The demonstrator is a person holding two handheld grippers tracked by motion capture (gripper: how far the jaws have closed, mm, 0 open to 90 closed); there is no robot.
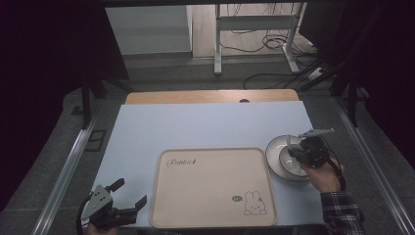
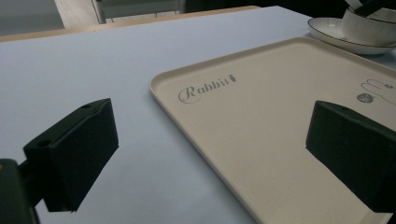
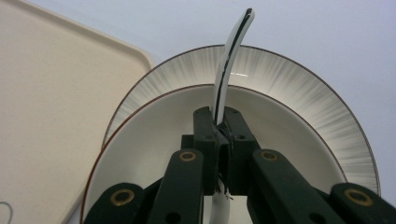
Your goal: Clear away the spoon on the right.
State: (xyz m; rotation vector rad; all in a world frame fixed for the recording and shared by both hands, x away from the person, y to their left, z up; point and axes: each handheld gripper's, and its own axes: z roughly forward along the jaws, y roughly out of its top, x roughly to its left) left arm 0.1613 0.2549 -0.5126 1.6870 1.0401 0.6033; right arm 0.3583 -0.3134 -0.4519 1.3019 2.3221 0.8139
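Wide bare white bench [image 1: 205, 125] beyond flat beige rectangular rabbit-print tray [image 1: 213, 188]. Left claw [image 1: 128, 192] spread at near-left edge. Right claw [image 3: 219, 122] pinching curved white spoon handle [image 3: 229, 60] over white bowl [image 3: 154, 140] on ribbed saucer [image 3: 289, 88], just beside tray.

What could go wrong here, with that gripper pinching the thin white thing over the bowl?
The right gripper holds the spoon by its narrow handle alone; it could twist or slip out and clatter into the bowl. The bowl sits loose on the plate, so a knock might slide it. The plate lies close beside the tray, so lifting either could bump the other.
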